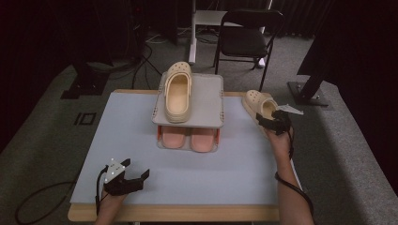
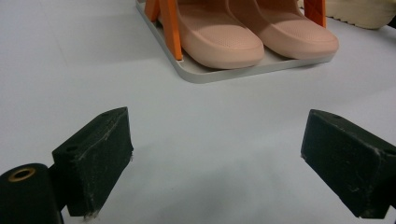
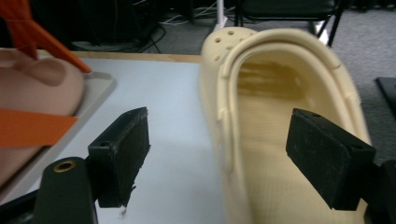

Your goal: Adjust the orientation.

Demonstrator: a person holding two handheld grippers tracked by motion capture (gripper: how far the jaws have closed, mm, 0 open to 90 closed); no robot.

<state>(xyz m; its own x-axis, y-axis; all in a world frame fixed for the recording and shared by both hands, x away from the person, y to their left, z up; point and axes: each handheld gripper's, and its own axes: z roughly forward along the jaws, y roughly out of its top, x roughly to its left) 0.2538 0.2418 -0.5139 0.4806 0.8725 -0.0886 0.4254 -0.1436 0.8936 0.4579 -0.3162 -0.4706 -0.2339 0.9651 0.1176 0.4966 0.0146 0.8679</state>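
Our right gripper (image 3: pixel 217 163) spreads its fingers wide astride the cream perforated rubber clog's (image 3: pixel 280 121) side wall at the counter's (image 1: pixel 187 183) right edge, unpressed; our left gripper (image 2: pixel 215 163) fingers gape wide, empty.

No text, label, brand or number can be read anywhere, not on the shoes, rack or table.

A cream perforated clog (image 1: pixel 259 106) lies sole-down at the table's (image 1: pixel 94 140) far right edge, toe pointing away, opening upward.
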